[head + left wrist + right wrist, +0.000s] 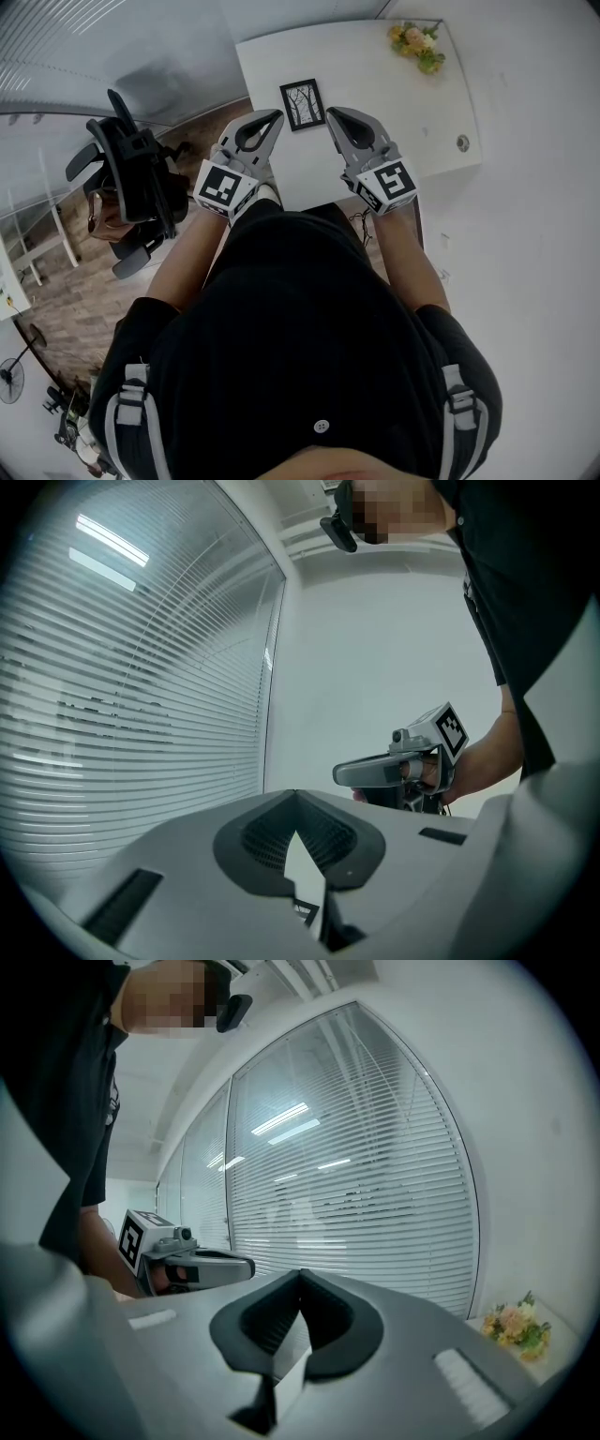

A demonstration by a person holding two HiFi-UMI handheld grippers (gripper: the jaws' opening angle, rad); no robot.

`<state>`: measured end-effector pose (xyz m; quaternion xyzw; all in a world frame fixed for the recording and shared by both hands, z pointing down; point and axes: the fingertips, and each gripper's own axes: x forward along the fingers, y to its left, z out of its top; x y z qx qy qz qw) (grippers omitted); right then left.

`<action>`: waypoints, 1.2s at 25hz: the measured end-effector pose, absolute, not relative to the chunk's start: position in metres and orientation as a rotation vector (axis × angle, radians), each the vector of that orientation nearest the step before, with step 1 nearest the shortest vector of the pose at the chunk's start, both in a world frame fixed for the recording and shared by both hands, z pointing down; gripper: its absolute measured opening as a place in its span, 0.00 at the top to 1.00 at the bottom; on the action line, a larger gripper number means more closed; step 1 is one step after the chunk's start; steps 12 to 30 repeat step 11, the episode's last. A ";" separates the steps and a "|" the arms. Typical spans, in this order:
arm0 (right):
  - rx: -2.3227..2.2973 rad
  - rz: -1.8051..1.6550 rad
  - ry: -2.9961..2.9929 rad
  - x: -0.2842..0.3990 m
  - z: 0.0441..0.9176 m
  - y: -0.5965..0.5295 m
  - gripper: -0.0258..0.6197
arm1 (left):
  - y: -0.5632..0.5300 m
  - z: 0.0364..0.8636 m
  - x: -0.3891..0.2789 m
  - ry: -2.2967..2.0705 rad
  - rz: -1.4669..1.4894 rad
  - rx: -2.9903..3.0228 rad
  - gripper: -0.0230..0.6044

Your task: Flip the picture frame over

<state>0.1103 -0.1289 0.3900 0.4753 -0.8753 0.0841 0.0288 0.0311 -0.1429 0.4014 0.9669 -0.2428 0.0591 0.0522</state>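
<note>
A small black picture frame (302,104) lies picture side up on the white table (375,66), near its front edge. My left gripper (274,116) hovers just left of the frame, apart from it, and its jaws meet at the tips with nothing between them. My right gripper (334,114) hovers just right of the frame, likewise shut and empty. In the left gripper view the shut left gripper (296,795) lets a corner of the frame (305,912) show through its lower gap, with the right gripper (342,774) beyond. The right gripper view shows the right gripper (301,1272) shut and the left gripper (248,1266) alongside.
A bunch of flowers (416,41) stands at the table's far right corner, also seen as flowers (515,1327). A round cable hole (462,142) sits near the right edge. A black office chair (136,183) stands to the left on the wooden floor. Window blinds (375,1194) line the room.
</note>
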 end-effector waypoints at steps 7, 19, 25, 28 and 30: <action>1.467 0.274 -2.698 0.113 0.394 -0.130 0.95 | -0.143 0.410 0.031 -0.740 0.231 2.920 0.95; 1.469 0.282 -2.700 0.114 0.394 -0.130 0.95 | -0.145 0.406 0.031 -0.760 0.196 2.923 0.95; 1.469 0.282 -2.700 0.114 0.394 -0.130 0.95 | -0.145 0.406 0.031 -0.760 0.196 2.923 0.95; 1.469 0.282 -2.700 0.114 0.394 -0.130 0.95 | -0.145 0.406 0.031 -0.760 0.196 2.923 0.95; 1.469 0.282 -2.700 0.114 0.394 -0.130 0.95 | -0.145 0.406 0.031 -0.760 0.196 2.923 0.95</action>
